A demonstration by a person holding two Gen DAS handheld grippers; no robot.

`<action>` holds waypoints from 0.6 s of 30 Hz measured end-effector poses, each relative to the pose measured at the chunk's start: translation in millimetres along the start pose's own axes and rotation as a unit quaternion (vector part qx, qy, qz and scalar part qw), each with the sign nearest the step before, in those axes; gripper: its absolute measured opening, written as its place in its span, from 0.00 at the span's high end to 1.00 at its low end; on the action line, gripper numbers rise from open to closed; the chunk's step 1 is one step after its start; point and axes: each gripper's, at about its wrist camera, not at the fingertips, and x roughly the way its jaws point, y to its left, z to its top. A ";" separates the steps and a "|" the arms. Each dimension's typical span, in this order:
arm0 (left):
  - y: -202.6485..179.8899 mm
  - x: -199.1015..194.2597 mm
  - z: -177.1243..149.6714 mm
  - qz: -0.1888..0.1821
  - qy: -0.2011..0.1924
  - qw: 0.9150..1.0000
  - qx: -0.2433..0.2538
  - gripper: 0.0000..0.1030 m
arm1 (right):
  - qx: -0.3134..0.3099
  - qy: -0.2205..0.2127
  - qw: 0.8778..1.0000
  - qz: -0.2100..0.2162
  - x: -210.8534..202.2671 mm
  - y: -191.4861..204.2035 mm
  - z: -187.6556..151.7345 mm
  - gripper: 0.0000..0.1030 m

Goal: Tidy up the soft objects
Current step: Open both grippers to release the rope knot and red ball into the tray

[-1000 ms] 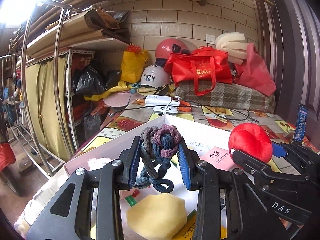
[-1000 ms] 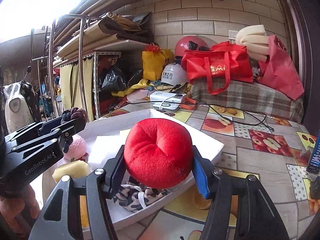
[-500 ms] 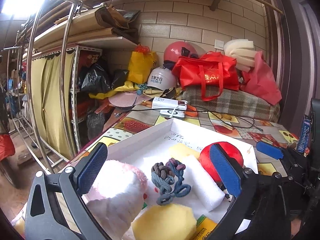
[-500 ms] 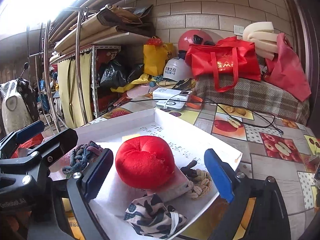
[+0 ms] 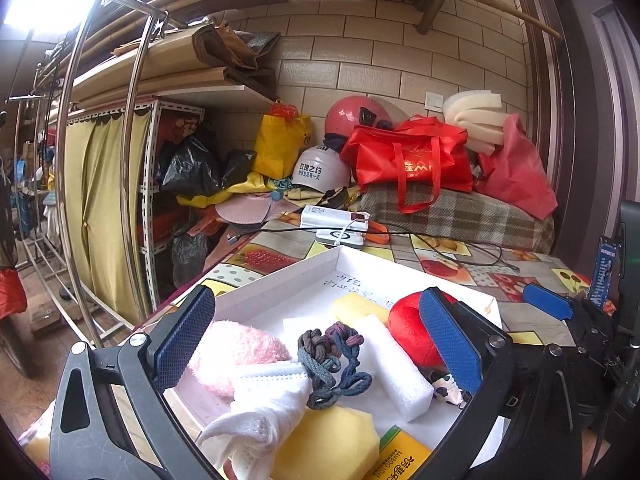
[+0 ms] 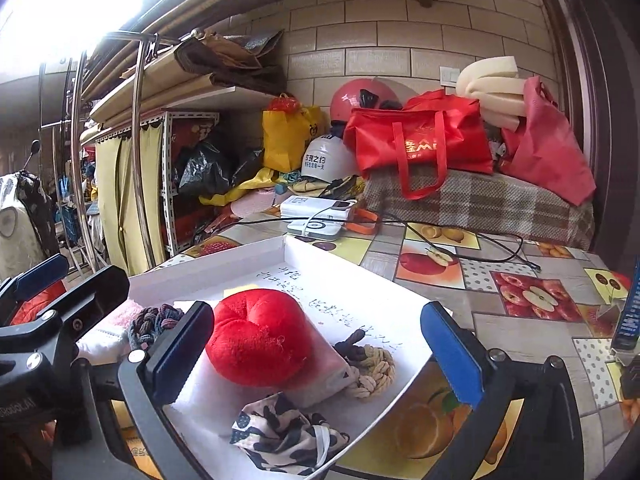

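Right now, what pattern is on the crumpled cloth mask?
Cream with dark blotches, clearest in the right wrist view.

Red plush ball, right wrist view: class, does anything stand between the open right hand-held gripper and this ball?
Nothing visible does. The red plush ball lies in the white tray, just ahead of the open right hand-held gripper, with clear space on the gripper's side.

White tray (image 5: 280, 280): matt card or paper, smooth. Red ball (image 6: 260, 340): plush, short fuzzy nap. Knotted cord (image 5: 332, 356): braided cloth, dull. Pink pad (image 5: 240, 354): fluffy terry-like cloth. White block (image 5: 394, 364): fine-grained foam. Yellow hexagon (image 5: 332, 444): porous sponge. Tablecloth (image 6: 520, 320): smooth, slightly glossy, printed. Rack poles (image 5: 132, 120): shiny metal.
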 end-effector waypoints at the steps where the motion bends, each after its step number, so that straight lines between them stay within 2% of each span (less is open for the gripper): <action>1: -1.7 -1.2 -0.4 0.000 -0.001 1.000 0.003 0.00 | 0.001 0.002 1.000 -0.005 -0.4 -1.2 -0.2 0.00; 9: -17.3 -11.8 -5.8 -0.005 0.006 1.000 0.021 0.00 | 0.026 0.021 0.999 -0.036 -10.1 -16.8 -7.2 0.00; 14: -41.4 -21.8 -12.5 -0.013 0.008 0.998 0.065 0.00 | 0.063 0.024 0.997 -0.041 -23.7 -40.4 -14.5 0.00; 18: -52.1 -29.3 -17.0 -0.022 0.014 0.998 0.065 0.00 | 0.076 0.021 0.996 -0.039 -38.0 -56.2 -20.3 0.00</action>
